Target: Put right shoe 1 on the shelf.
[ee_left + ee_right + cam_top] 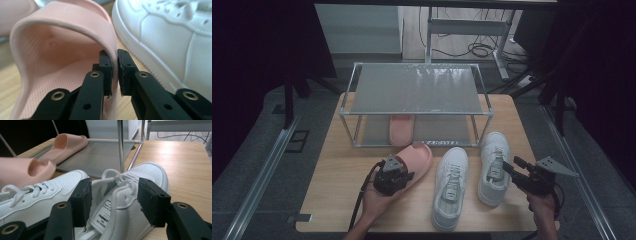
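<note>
since the slide [62, 37] is soft foam with a thin, bendy strap, it should be light and easy to lift, though i'd guess it will flop and swing if it's only held by that strap edge. it lies in front of the rack [417, 90], at the rack's left front corner, toe toward the rack, and its twin [402, 129] already sits on the rack's lower shelf. the left gripper [114, 72] has its jaws pinched on the strap's side wall, one pad inside and one outside, so it grips the slide; the strap looks squeezed thin between the pads. a firmer hold would probably be lower, where strap meets sole, since the foam is stiffer there and not slippery. right of the slide, also in front of the rack, stand two white sneakers: the left sneaker [451, 185] and, nearer the rack's right front leg, the right sneaker [130, 202]. these look heavier and stiffer, with a padded collar or heel that should take a grip well. the right gripper [113, 202] has its jaws spread wide to either side of the right sneaker's heel opening, pads not yet pressing, so it is open.
</note>
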